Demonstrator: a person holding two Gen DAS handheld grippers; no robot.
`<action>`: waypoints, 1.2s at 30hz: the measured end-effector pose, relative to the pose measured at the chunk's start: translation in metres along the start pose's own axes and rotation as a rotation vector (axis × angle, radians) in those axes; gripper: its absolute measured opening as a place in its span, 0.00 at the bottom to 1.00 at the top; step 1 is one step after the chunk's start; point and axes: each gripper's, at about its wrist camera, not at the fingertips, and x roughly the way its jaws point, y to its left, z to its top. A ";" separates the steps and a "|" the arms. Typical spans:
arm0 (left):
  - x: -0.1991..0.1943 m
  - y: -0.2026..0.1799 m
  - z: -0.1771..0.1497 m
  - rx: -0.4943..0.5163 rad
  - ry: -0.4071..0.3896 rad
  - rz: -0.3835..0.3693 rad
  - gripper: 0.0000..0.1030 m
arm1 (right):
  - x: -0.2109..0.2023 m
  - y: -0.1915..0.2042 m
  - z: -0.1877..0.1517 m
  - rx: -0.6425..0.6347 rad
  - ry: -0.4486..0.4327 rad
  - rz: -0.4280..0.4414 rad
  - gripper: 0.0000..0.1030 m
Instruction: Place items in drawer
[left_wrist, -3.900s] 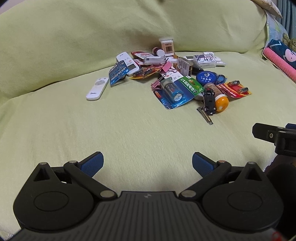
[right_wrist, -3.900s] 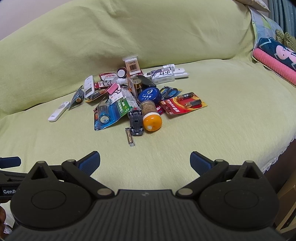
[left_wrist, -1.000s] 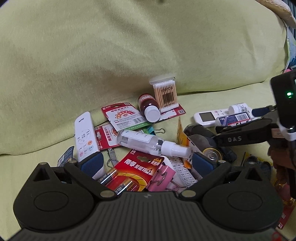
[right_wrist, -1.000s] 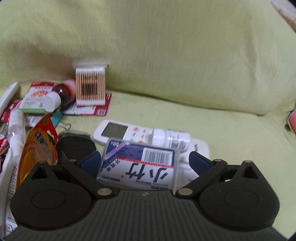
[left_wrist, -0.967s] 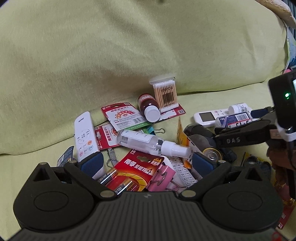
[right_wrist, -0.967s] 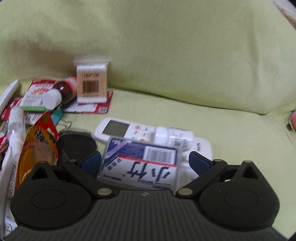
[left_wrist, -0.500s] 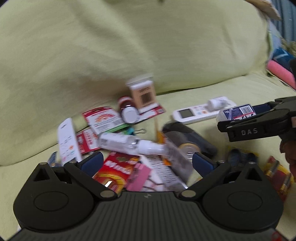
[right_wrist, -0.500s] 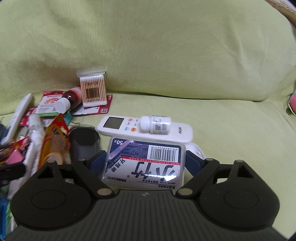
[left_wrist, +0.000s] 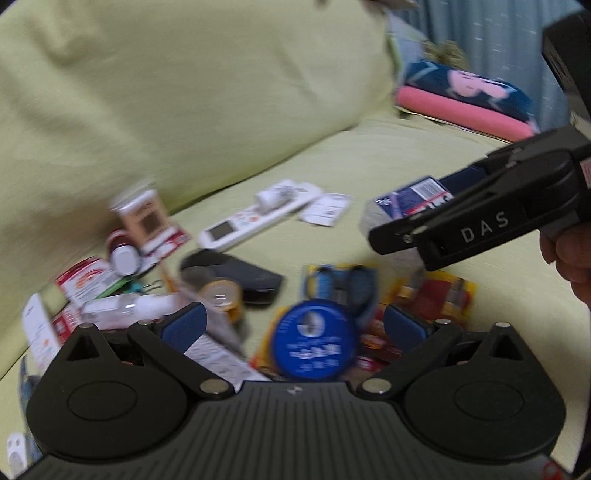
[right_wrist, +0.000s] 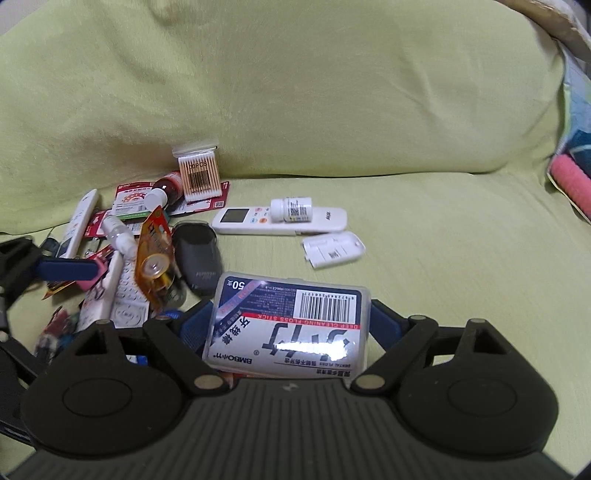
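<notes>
Holding the floss box (right_wrist: 290, 326) tight, the right gripper (right_wrist: 291, 325) is up off the green sofa (right_wrist: 424, 258), while the left gripper (left_wrist: 291, 326) stays wide over a blue tin (left_wrist: 314, 345)

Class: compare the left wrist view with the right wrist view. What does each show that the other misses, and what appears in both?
Left wrist only: the round blue tin between the open left gripper, and the right gripper seen from outside.

Right wrist only: the floss box's label, readable.

Both: the floss box clamped in the right gripper, and the white remote.
</notes>
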 end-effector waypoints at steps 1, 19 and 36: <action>-0.002 -0.005 -0.001 0.021 -0.003 -0.019 0.99 | -0.006 -0.001 -0.004 0.010 0.002 -0.002 0.84; -0.034 -0.046 -0.020 0.265 -0.030 -0.192 0.99 | -0.064 0.002 -0.083 0.204 0.145 -0.116 0.84; -0.031 -0.063 -0.038 0.391 0.028 -0.250 0.99 | -0.081 0.012 -0.099 -0.333 0.153 -0.021 0.91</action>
